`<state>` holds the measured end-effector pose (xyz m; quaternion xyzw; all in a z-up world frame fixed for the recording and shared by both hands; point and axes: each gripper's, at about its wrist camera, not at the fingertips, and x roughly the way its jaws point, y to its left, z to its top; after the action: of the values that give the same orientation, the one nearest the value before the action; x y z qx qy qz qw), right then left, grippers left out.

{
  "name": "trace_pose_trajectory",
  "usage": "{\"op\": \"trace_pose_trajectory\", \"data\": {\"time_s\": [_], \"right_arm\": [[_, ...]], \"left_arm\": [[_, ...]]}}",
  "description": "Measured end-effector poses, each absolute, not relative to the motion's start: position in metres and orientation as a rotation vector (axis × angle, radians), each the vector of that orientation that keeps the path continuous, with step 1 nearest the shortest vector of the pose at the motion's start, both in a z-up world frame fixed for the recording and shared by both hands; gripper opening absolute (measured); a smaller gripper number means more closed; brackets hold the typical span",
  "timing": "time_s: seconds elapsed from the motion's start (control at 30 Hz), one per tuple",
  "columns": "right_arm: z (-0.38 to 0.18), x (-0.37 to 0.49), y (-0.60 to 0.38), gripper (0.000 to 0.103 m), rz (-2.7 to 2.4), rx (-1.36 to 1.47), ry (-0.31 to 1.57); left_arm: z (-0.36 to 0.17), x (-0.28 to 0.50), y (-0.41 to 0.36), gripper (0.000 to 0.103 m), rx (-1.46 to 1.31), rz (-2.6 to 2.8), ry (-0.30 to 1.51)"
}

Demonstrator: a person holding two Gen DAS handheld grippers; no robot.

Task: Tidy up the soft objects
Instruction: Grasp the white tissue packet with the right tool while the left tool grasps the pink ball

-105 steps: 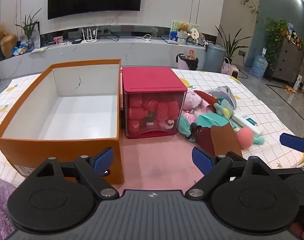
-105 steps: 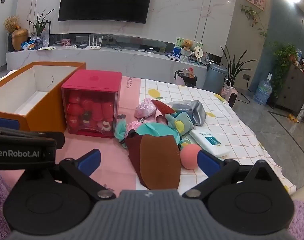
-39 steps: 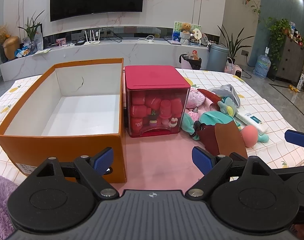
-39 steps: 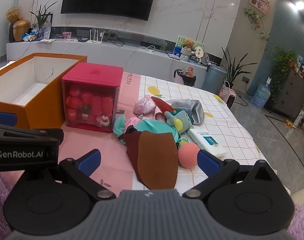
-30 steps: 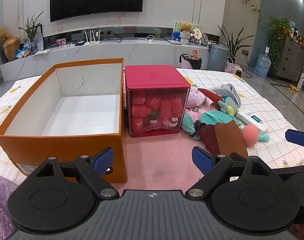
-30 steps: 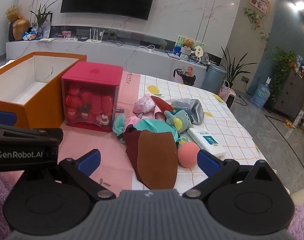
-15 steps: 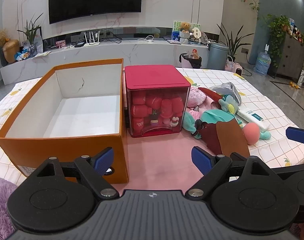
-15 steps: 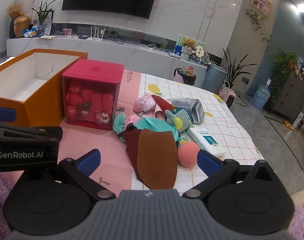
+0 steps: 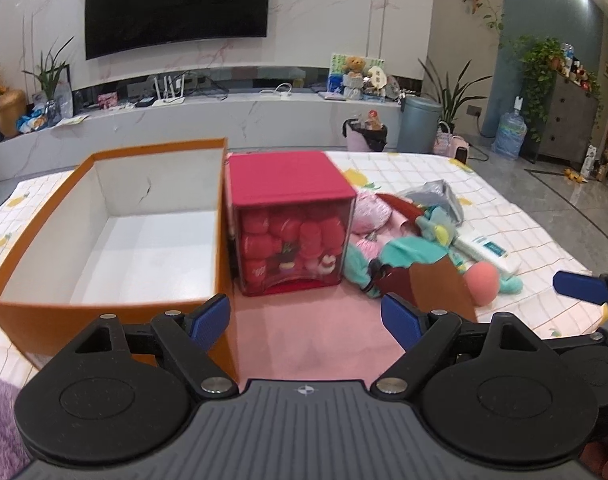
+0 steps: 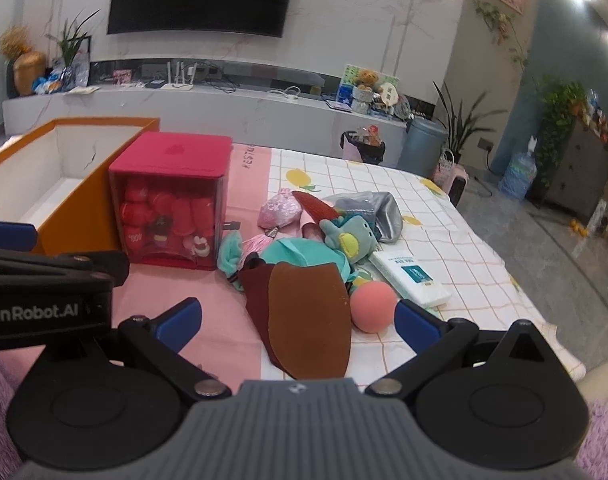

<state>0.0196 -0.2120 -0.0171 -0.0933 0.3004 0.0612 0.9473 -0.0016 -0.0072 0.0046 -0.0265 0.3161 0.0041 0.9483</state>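
A pile of soft things lies on the table right of a red-lidded clear box (image 9: 292, 228) (image 10: 172, 204): a brown felt piece (image 10: 307, 312) (image 9: 435, 284), a pink ball (image 10: 373, 308) (image 9: 481, 282), a teal plush (image 10: 347, 236), a pink pouch (image 10: 282, 208) and a grey pouch (image 10: 371, 208). An open orange box (image 9: 116, 224) (image 10: 64, 184) stands empty at the left. My left gripper (image 9: 305, 320) is open and empty over the pink cloth. My right gripper (image 10: 298, 320) is open and empty just before the brown felt.
A white tissue pack (image 10: 411, 276) lies right of the pile. The table's right edge (image 10: 543, 304) drops to the floor. A purple fuzzy rug (image 9: 0, 408) shows at the near left. The left gripper's body (image 10: 44, 288) sits left of my right gripper.
Both grippers have risen and moved slightly forward toward the table. Nothing on the table has moved, and both stay open.
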Motion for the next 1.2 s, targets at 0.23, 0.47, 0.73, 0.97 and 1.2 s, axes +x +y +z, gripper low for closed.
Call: {"op": "trace_pose_trajectory", "data": {"time_s": [0.23,0.47,0.73,0.97,1.2], "right_arm": [[-0.004,0.044,-0.248,0.101,0.118,-0.053,0.681],[0.013,0.086,-0.285,0.101,0.113,-0.058,0.689],[-0.013,0.174,-0.33,0.101,0.108,-0.08,0.84],[-0.053,0.229,-0.348,0.101,0.146,-0.053,0.97],[-0.086,0.254,-0.356,0.101,0.131,-0.103,1.034]], "left_arm": [[0.02,0.016,-0.015,0.1,-0.067,-0.027,0.625],[0.017,0.033,-0.033,0.1,-0.004,-0.109,0.638],[-0.016,0.053,-0.069,0.1,0.038,-0.281,0.693],[-0.044,0.065,-0.119,0.1,0.23,-0.491,0.597],[-0.067,0.102,-0.149,0.1,0.219,-0.566,0.625]]}}
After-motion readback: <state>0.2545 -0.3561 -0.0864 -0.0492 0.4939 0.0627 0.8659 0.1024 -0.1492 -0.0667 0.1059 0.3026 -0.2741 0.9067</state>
